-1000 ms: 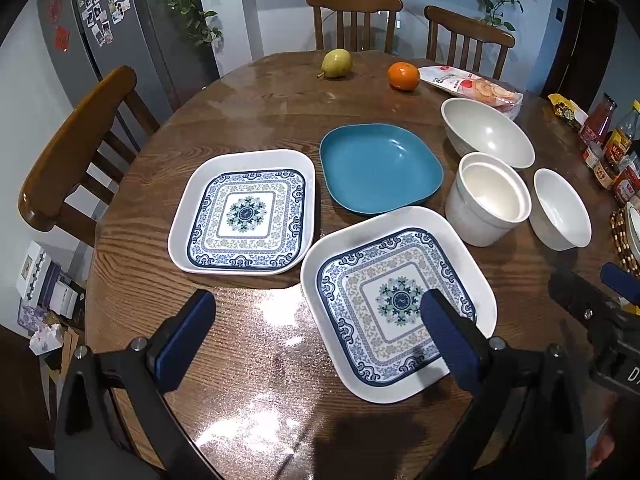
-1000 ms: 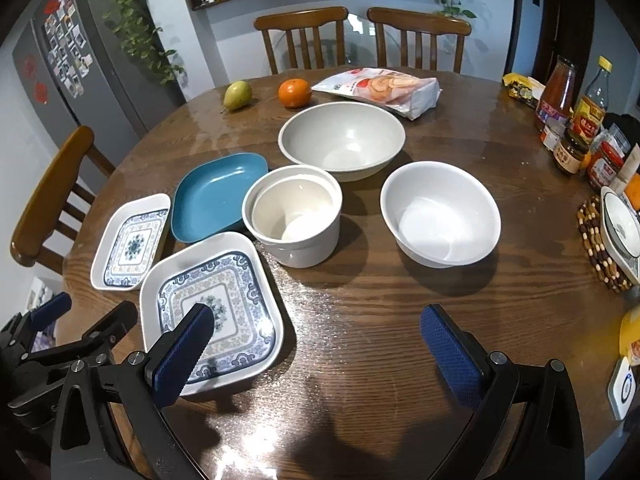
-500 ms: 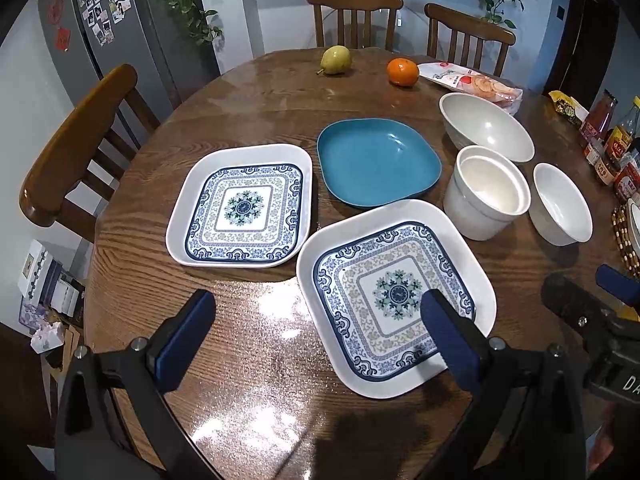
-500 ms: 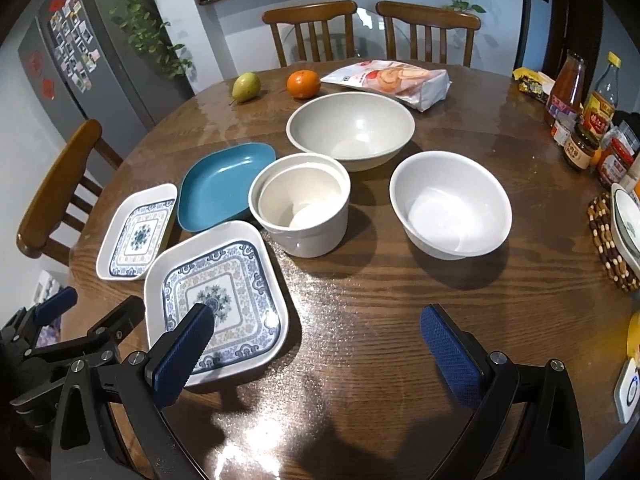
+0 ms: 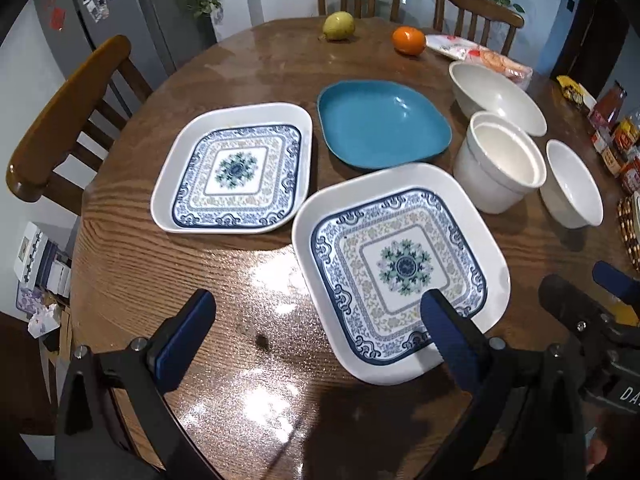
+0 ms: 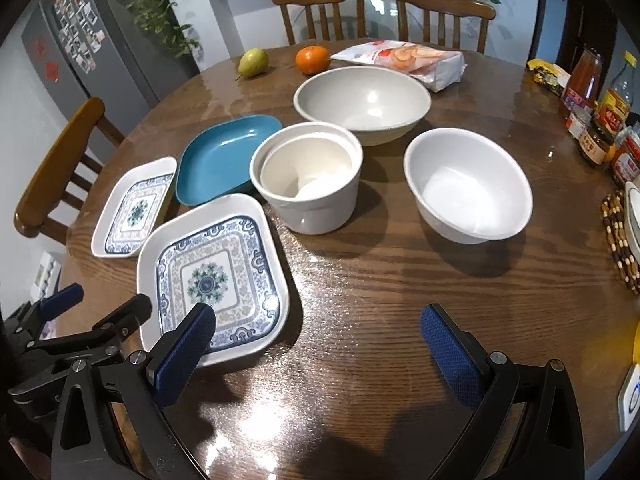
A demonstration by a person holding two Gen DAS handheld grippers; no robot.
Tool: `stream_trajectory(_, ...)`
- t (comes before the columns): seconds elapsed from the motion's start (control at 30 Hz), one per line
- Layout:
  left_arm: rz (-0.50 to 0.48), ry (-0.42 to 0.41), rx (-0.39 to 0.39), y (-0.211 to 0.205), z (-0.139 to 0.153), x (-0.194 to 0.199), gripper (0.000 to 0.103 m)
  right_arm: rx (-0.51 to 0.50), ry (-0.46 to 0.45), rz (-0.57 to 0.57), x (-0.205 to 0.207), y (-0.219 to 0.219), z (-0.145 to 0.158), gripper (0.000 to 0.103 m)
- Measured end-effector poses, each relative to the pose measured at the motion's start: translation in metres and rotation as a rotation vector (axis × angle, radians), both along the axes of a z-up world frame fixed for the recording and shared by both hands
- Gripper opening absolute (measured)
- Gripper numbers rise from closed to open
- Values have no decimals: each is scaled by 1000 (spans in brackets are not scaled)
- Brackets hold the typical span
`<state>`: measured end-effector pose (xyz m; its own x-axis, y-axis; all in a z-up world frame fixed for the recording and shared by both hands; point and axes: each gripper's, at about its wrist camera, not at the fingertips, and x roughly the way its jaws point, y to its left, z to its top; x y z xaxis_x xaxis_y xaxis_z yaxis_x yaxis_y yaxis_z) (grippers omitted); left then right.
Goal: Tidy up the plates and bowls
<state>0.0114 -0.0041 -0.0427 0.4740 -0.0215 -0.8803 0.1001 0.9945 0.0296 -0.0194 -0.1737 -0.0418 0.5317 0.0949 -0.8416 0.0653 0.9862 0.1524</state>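
Note:
Two white square plates with blue patterns lie on the round wooden table: the near one (image 5: 400, 268) (image 6: 212, 276) and the far one (image 5: 236, 168) (image 6: 134, 208). Behind them sits a teal square plate (image 5: 380, 126) (image 6: 224, 156). A white cylindrical bowl (image 5: 500, 160) (image 6: 308, 176), a wide grey bowl (image 5: 496, 98) (image 6: 362, 102) and a small white bowl (image 5: 574, 188) (image 6: 468, 184) stand to the right. My left gripper (image 5: 316, 332) is open, its right finger over the near plate's front edge. My right gripper (image 6: 316, 340) is open above bare table.
A pear (image 6: 253, 62), an orange (image 6: 313, 59) and a snack bag (image 6: 408, 60) lie at the far side. Bottles and jars (image 6: 600, 108) crowd the right edge beside a beaded mat (image 6: 620, 240). Wooden chairs (image 5: 60, 120) ring the table.
Both grippers have advanced slightly toward the dishes and tilted down, so the plates and bowls appear closer and lower in view. Nothing on the table has moved.

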Motion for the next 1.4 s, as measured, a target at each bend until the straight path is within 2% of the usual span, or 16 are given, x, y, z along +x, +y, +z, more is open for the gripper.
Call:
stream_trajectory(0.07, -2, 13, -7, 1, -4, 0, 102, 6, -1, 12, 1, 2, -3, 100)
stream_trajectory(0.13, 4, 26, -17, 4, -9, 1, 102, 27, 5, 25, 3, 3, -7, 91)
stream_trajectory(0.3, 19, 30, -27, 8, -15, 8, 101, 77, 44, 50, 12, 5, -21, 59)
stream_trajectory(0.37, 23, 34, -39, 9, -19, 11, 94, 87, 58, 59, 19, 7, -28, 50)
stream_trajectory(0.43, 18, 53, -61, 9, -24, 15, 70, 97, 70, 73, 26, 9, -35, 42)
stream_trajectory(0.5, 11, 72, -66, 8, -30, 19, 56, 97, 78, 83, 30, 12, -39, 31)
stream_trajectory(0.53, 10, 82, -71, 8, -32, 21, 47, 102, 79, 91, 31, 13, -40, 29)
stream_trajectory(0.63, -2, 81, -95, 8, -34, 23, 31, 111, 86, 115, 37, 17, -44, 20)
stream_trajectory(0.7, -12, 85, -115, 7, -34, 25, 25, 110, 96, 117, 40, 19, -47, 15)
stream_trajectory(0.8, -11, 76, -122, 8, -34, 27, 19, 78, 96, 113, 42, 21, -47, 10)
stream_trajectory(0.9, -8, 79, -146, 14, -34, 29, 11, 78, 101, 107, 40, 17, -46, 9)
stream_trajectory(1.23, -37, 52, -128, 36, -16, 5, 11, 109, 103, 166, 9, 38, -29, 8)
stream_trajectory(1.4, -70, 57, -112, 41, -21, -6, 10, 128, 130, 190, -10, 42, -28, 9)
